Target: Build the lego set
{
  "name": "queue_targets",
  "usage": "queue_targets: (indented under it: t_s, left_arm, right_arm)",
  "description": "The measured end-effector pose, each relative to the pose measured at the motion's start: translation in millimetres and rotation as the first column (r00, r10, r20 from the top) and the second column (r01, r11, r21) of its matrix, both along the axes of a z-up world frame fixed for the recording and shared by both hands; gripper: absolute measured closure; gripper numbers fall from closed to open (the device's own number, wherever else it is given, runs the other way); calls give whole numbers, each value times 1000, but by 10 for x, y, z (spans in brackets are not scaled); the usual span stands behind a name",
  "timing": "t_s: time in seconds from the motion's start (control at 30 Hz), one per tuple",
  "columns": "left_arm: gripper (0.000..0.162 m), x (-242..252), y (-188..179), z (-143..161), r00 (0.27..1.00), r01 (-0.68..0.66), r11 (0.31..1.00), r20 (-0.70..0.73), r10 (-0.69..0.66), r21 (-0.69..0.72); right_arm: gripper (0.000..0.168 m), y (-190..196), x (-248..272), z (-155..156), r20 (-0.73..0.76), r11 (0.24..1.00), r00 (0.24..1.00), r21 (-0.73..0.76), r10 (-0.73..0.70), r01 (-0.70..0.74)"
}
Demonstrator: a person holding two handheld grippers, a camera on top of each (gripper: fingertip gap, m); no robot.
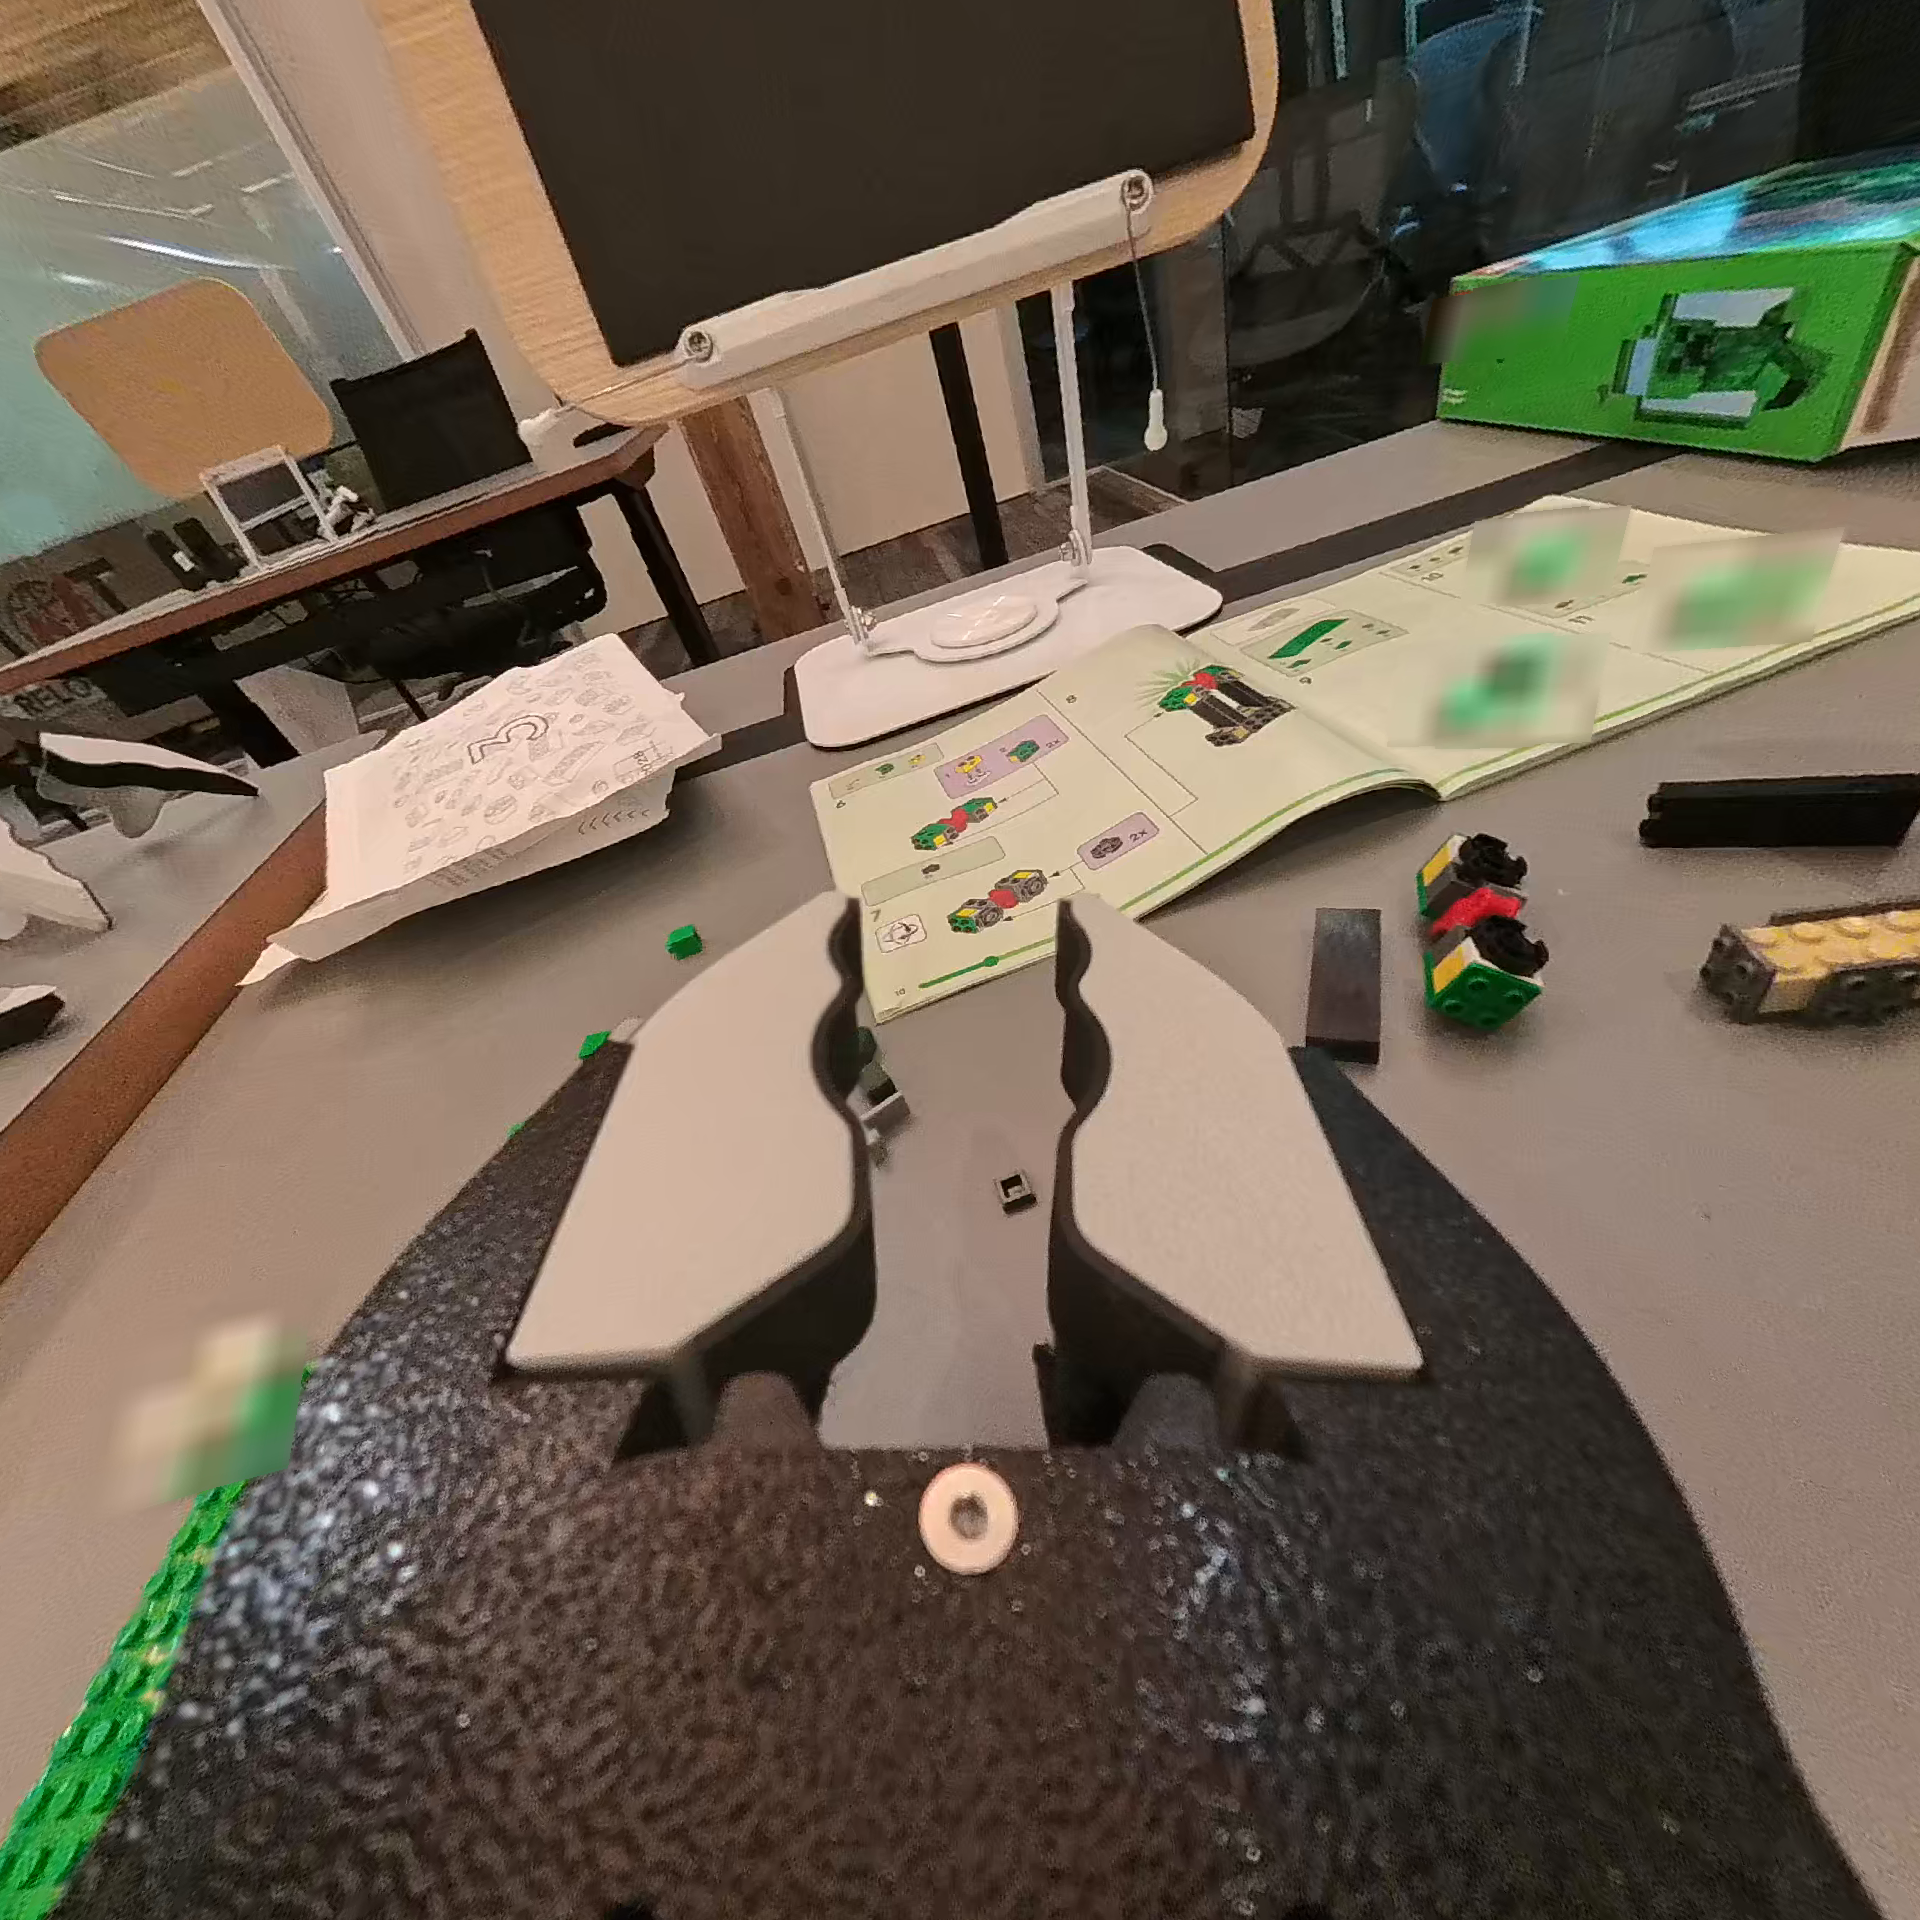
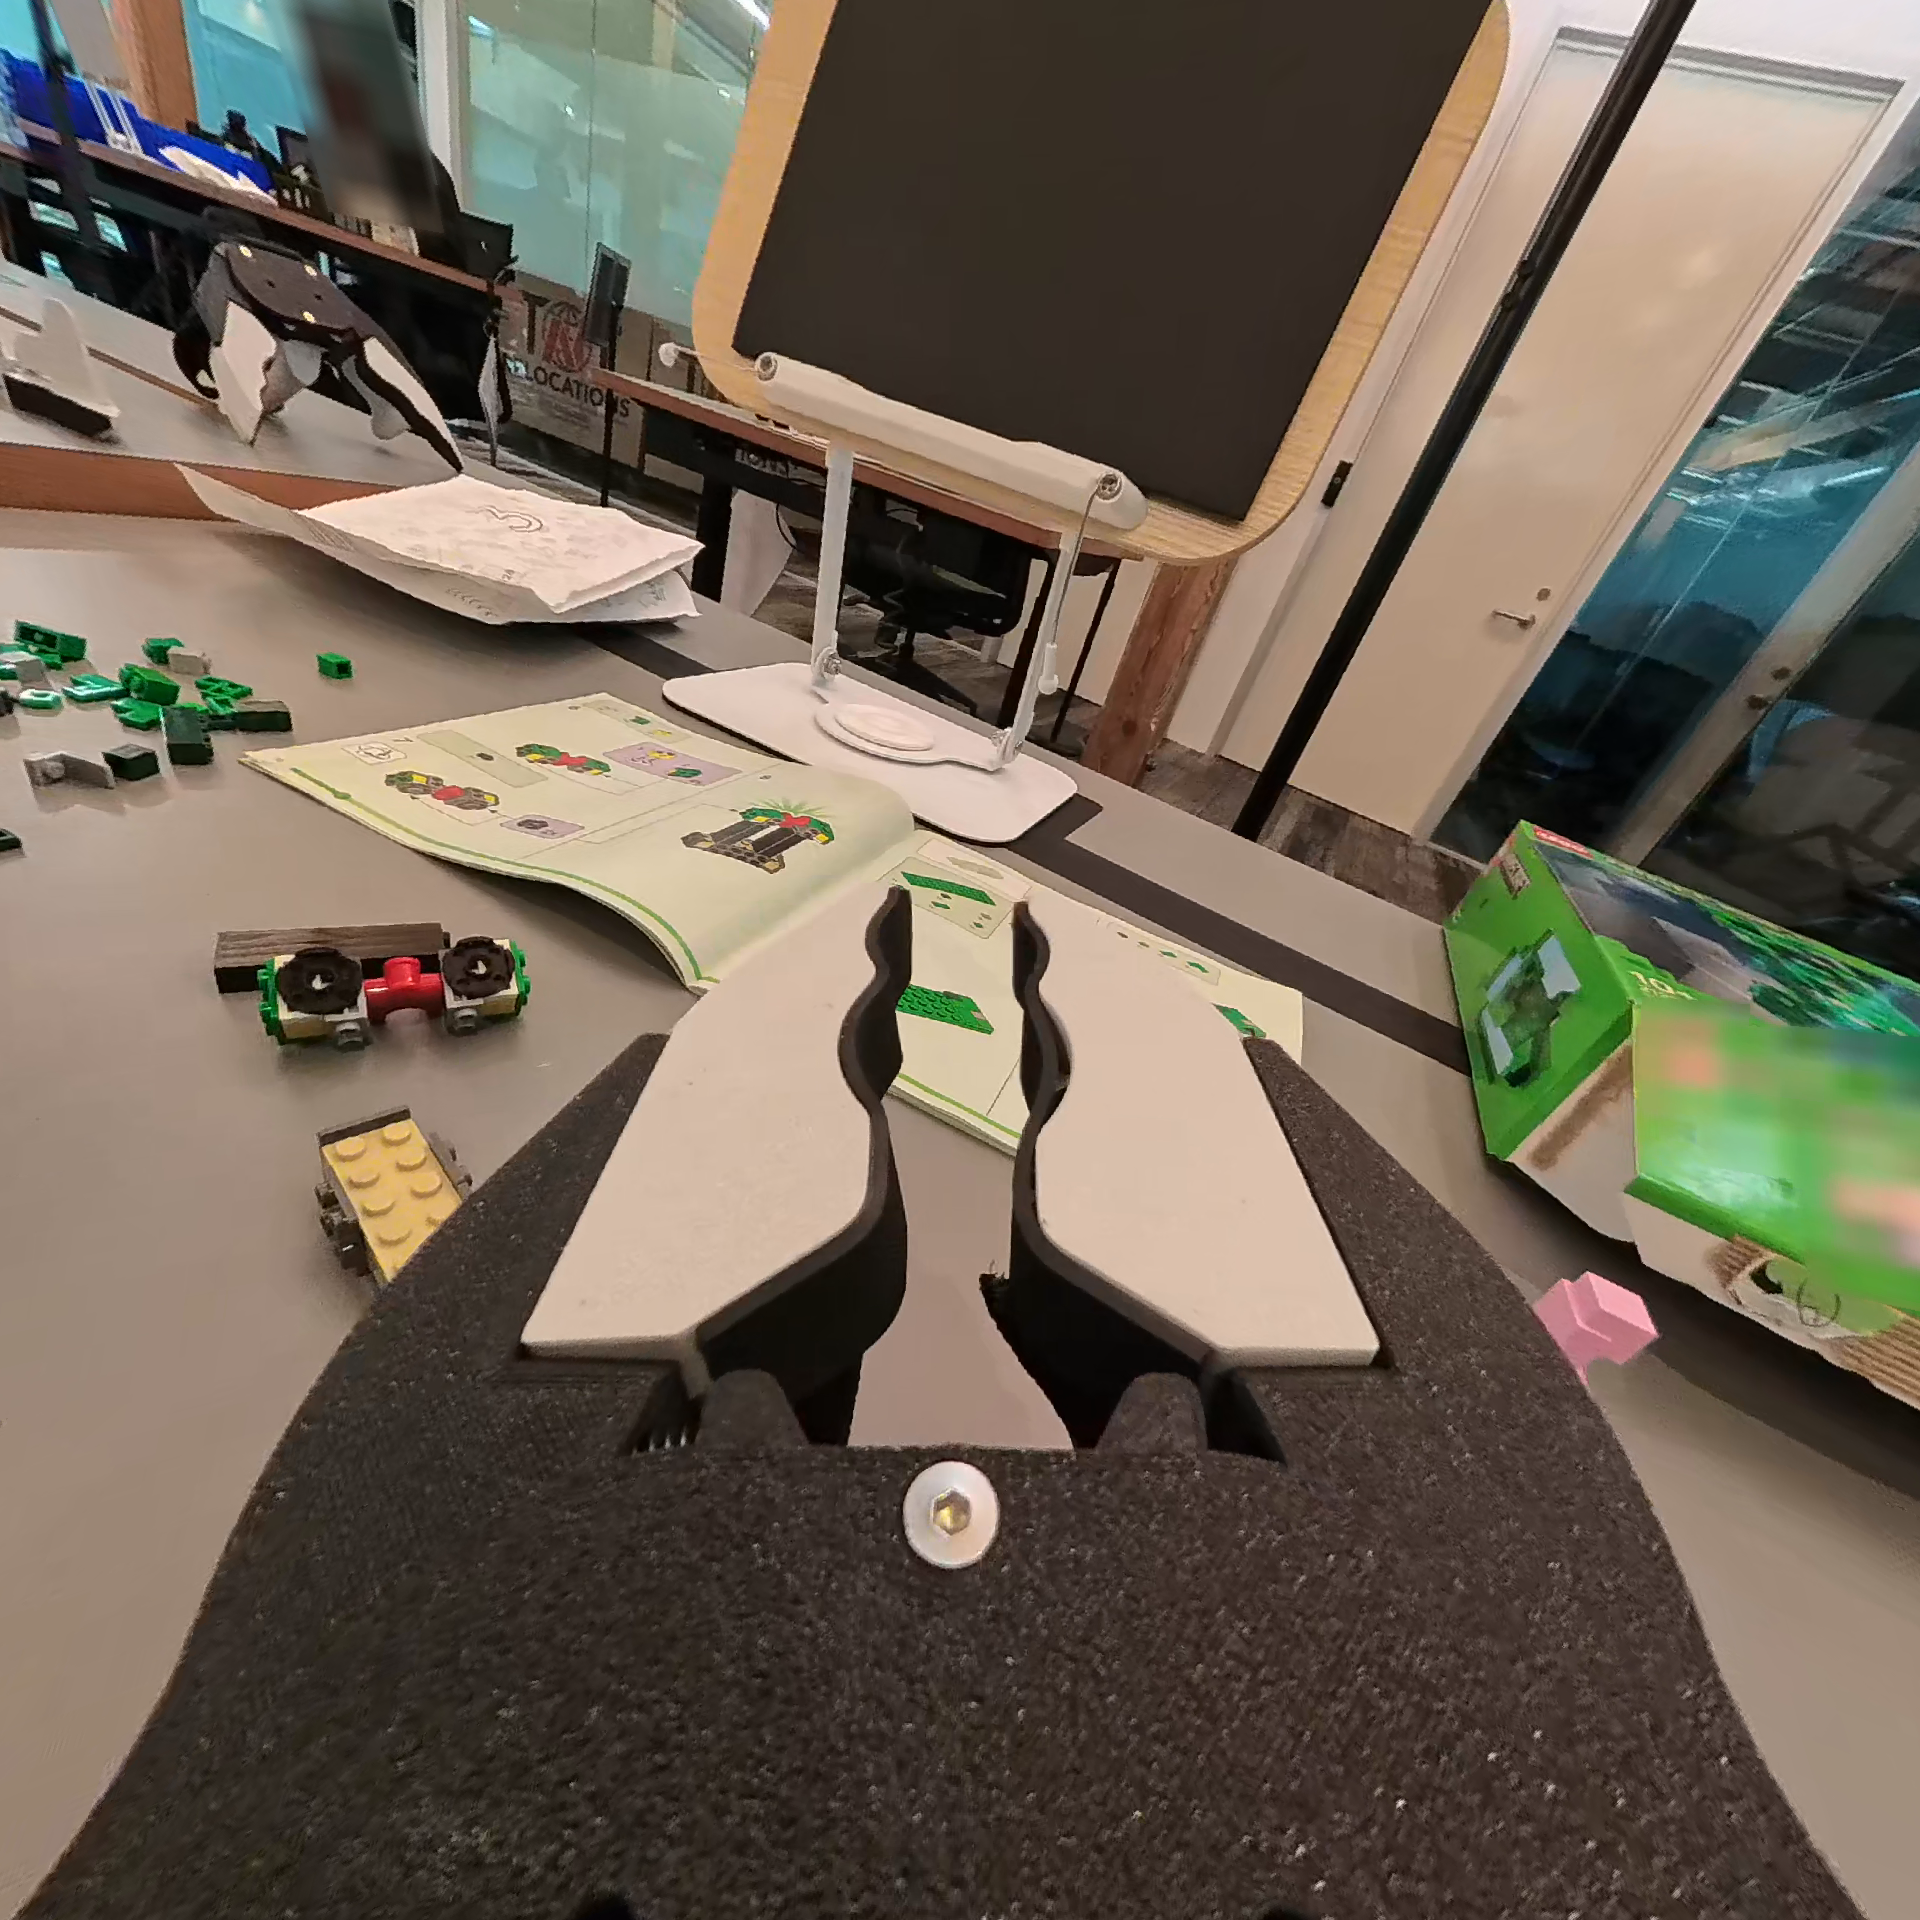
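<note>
**brickfan:** Office room, grey table [image 1: 1558,1299], big dark board on a stand behind it. Where's the build at?

**umi_guy:** Two small sub-builds sit out in the open: the green/red/black axle bit [image 2: 390,992] with a black tile [image 1: 1345,982] just beside it, and a tan-topped chunk [image 2: 384,1184] near it. My guess is they're parked there so either gripper can grab them. The manual [image 2: 582,800] lies open right behind them, so the steps stay readable while working. Loose green pieces [image 2: 145,696] are scattered off to the left, next to a crumpled paper bag [image 1: 520,779]. The green box [image 2: 1538,997] sits off to the right, out of the way.

**brickfan:** And the grippers?

**umi_guy:** Left gripper [image 1: 961,925] hovers low over the table, fingers spread with a clear gap, holding nothing. A tiny black piece [image 1: 1015,1192] lies on the table in that gap, a small grey piece [image 1: 881,1101] by the left finger. Looks like it's lining up a pick, but that's a guess. Right gripper [image 2: 961,914] is parted more narrowly, empty, pointing over the manual's right page.
</note>
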State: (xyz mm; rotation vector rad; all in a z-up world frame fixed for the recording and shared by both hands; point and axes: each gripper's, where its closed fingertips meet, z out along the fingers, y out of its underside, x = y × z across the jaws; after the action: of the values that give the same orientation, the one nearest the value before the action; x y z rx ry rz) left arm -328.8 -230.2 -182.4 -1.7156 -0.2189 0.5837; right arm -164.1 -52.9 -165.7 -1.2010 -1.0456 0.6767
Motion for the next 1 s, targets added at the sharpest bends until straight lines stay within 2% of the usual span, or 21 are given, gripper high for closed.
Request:
queue_targets:
  t_s: [0.17, 0.4, 0.57, 0.67, 0.8, 0.9, 1.0]
  left_arm:
    - [138, 46, 51, -27, 999, 32, 999, -15, -33, -26]
    - [146, 103, 72, -29, 997, 69, 997, -25, -70, -32]
    - [162, 148, 90, -30, 994, 108, 994, -14, -108, -30]
    - [162, 167, 98, -28, 992, 122, 992, -9, -123, -28]
    - [162, 252, 126, -20, 985, 170, 985, -19, -171, -25]
    - [158, 341, 174, -26, 975, 216, 976, -42, -218, -38]
    - [157, 447, 235, -90, 959, 261, 960, -85, -270, -100]
  right_arm:
    - [154, 18, 15, 7, -10, 1000, 1000, -14, -5, 5]
    - [160, 75, 17, 13, -19, 999, 999, -27, -37, 37]
    - [162, 113, 28, 22, -32, 998, 998, -49, -51, 50]
    - [168, 111, 34, 27, -41, 997, 998, -60, -41, 38]
    - [168, 50, 5, 21, -26, 999, 1000, -48, 10, -11]
    - [168, -66, -15, -45, 98, 993, 988, 17, 116, -118]
    - [168, -183, -5, -261, 261, 966, 941, 85, 214, -243]
